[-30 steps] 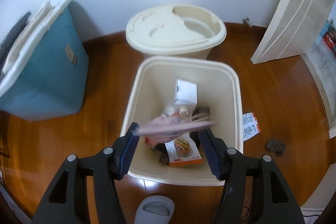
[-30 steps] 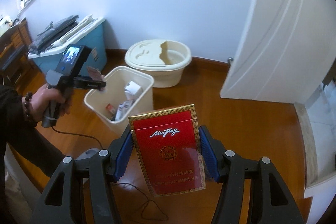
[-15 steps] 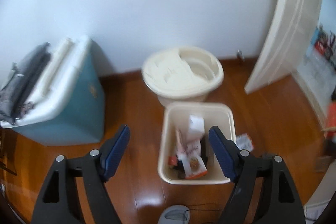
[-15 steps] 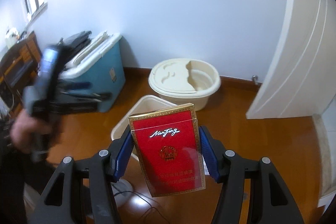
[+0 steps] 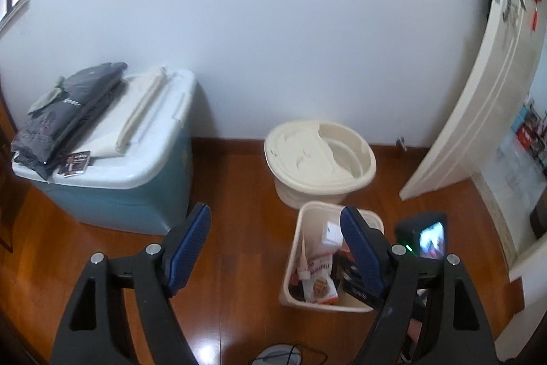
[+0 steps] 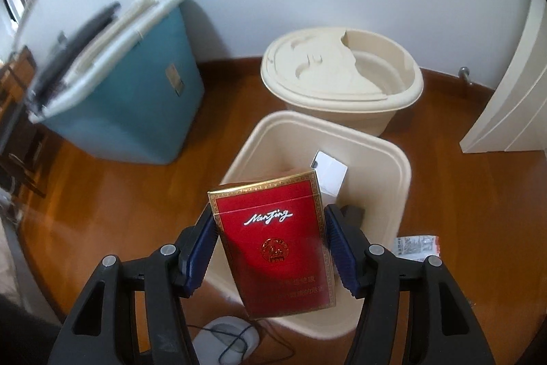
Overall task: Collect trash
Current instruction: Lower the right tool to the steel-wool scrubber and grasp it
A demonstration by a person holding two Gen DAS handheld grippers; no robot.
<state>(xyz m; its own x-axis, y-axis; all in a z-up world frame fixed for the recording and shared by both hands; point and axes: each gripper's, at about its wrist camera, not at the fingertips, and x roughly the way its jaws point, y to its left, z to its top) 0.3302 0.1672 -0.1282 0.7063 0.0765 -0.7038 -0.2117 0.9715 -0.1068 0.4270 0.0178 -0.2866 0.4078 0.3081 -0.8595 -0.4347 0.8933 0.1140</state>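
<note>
Pinching a red pack (image 6: 273, 242) between blue pads (image 6: 201, 248), right hand-held gripper (image 6: 270, 245) poised directly over the open bin (image 6: 403, 166); pack upright, tilted slightly, gold-bordered, white script on its face, lower edge below the bin's near rim in this view; pads pressed against both side edges of the pack.

Spread wide and holding nothing, left hand-held gripper (image 5: 277, 248) set back from the bin (image 5: 294, 262) and to its left, above bare wooden floor (image 5: 239, 187); right-hand pad (image 5: 359, 248) overlapping the bin's far corner in the left view; body of the other gripper with a small lit screen (image 5: 431, 236) showing just beside it.

Standing on the floor, cream bin already holding a white box (image 6: 330, 175), printed wrappers (image 5: 319, 276) and darker scraps; exact contents lower down hard to make out.

Just behind the bin, against the wall, a round cream tub (image 6: 342, 84) with a partly open lid; touching or merely close, cannot tell.

Lying on the floor just right of the bin, a printed paper slip (image 6: 415, 245).

Well to the left, a teal cooler (image 5: 116, 194) with a white lid, dark folded items (image 5: 68, 112) stacked on top.

Resting on the floor below the gripper, a grey rounded object (image 6: 225, 339) with a thin cable across it.

At the right edge, a white door (image 5: 478, 112) standing ajar.
</note>
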